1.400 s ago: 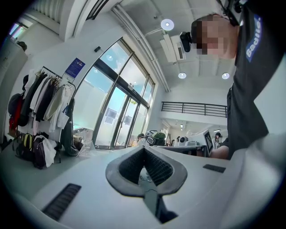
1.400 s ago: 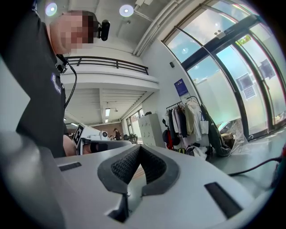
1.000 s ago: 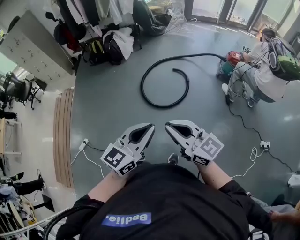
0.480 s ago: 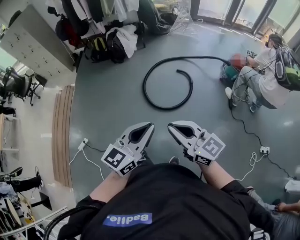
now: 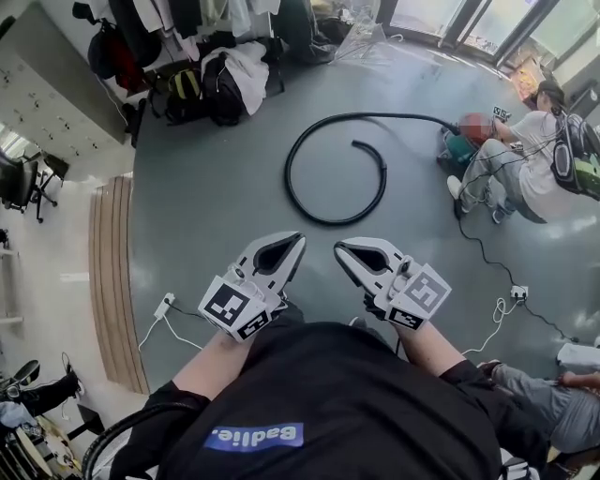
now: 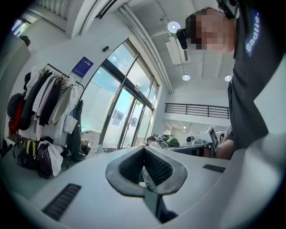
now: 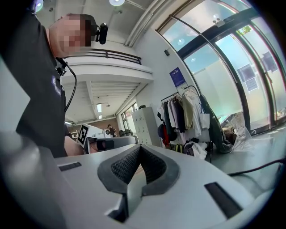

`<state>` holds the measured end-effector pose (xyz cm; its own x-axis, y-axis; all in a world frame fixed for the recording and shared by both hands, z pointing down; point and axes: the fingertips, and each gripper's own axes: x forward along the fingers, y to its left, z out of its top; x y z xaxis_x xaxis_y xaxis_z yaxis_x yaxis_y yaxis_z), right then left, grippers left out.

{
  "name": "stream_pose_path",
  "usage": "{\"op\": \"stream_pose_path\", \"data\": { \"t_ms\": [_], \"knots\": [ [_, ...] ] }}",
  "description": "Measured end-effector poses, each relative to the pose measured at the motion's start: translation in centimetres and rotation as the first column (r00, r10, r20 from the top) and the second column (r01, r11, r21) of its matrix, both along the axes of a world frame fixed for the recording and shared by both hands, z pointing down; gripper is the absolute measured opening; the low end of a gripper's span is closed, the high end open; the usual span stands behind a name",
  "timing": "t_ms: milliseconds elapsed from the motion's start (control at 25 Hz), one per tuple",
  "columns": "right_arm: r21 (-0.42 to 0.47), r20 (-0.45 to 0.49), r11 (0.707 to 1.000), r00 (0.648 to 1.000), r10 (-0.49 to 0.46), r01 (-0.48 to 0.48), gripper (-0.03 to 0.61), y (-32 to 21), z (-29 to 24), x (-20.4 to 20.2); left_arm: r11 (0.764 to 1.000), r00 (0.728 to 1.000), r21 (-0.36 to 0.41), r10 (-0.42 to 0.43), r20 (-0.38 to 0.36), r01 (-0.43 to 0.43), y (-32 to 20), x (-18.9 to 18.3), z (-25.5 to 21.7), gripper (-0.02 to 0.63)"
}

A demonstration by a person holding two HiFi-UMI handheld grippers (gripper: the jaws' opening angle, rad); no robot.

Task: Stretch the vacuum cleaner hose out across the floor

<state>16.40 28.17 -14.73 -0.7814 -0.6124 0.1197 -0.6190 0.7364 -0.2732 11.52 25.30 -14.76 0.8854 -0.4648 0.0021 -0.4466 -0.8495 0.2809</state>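
**Inspector:** State of the tools?

**Assistant:** The left gripper (image 5: 292, 242) and right gripper (image 5: 343, 247) sit side by side, low centre of the head view. Both pairs of jaws are pressed together, with nothing between them in either gripper view.

**Inspector:** The hose?

**Assistant:** The hose (image 5: 328, 222) lies on the grey floor (image 5: 216, 187), upper centre, curled in one loose loop and well apart from both grippers. Its long end runs to the upper right, to what looks like the vacuum cleaner (image 5: 454, 142). That is small and partly covered, beside a seated person (image 5: 530, 173).

**Inspector:** Anything else?

**Assistant:** Bags (image 5: 220, 80) and hung clothes (image 5: 141, 14), upper left.
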Motion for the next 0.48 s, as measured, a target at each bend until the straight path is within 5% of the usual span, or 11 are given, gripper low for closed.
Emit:
{"op": "stream_pose_path", "data": {
  "t_ms": [240,480],
  "knots": [
    [0.027,-0.028,0.999,0.999,0.018,-0.018,0.002,-5.1,-0.7,-4.1,0.999,0.999,-0.002,0.039,0.004,-0.039,-5.4,-4.3,0.8,0.008],
    [-0.006,-0.024,0.999,0.999,0.043,-0.043,0.002,-7.2,0.8,-2.6,0.998,0.998,-0.014,0.058,0.008,-0.058,-7.7,-2.7,1.3,0.008]
  ]
}}
